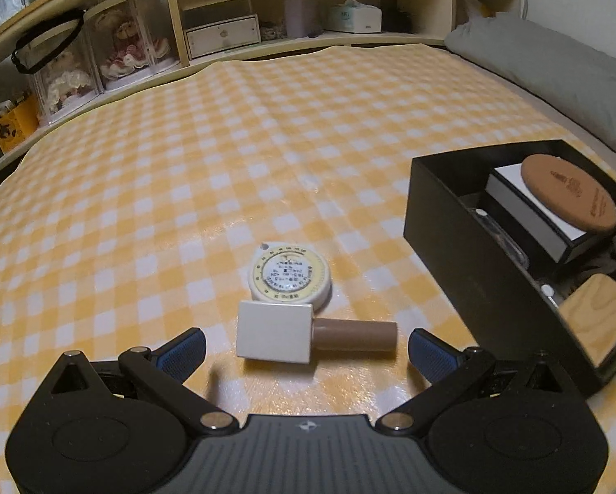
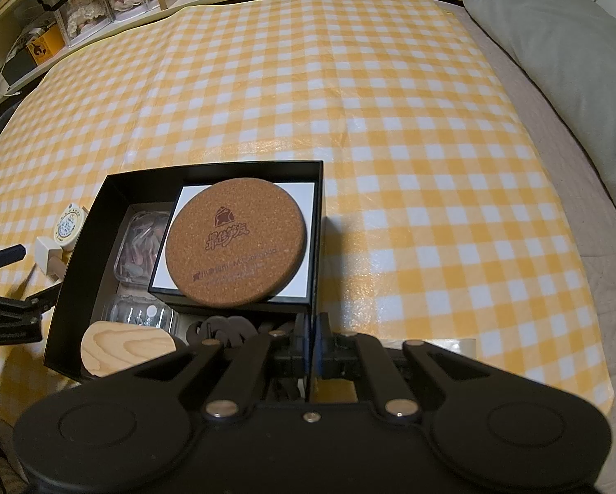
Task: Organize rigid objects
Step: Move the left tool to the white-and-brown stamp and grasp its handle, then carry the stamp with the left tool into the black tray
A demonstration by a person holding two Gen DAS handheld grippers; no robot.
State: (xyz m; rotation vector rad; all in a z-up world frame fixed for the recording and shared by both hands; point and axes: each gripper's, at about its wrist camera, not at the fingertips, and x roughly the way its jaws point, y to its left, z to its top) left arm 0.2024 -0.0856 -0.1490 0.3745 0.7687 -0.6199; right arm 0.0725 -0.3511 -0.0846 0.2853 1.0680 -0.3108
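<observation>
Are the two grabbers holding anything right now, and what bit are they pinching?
The right gripper is shut on the near wall of the black cardboard box. The left gripper holds nothing; its jaws are wide open around the small bottle with a cream square cap.

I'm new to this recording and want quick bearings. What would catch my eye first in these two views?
The round cork coaster stands out, lying on a white-topped box inside the black box, whose wall the right gripper pinches. On the yellow checked cloth in front of the open left gripper lie a cream-capped tan bottle on its side and, just beyond it, a round white tape measure.
</observation>
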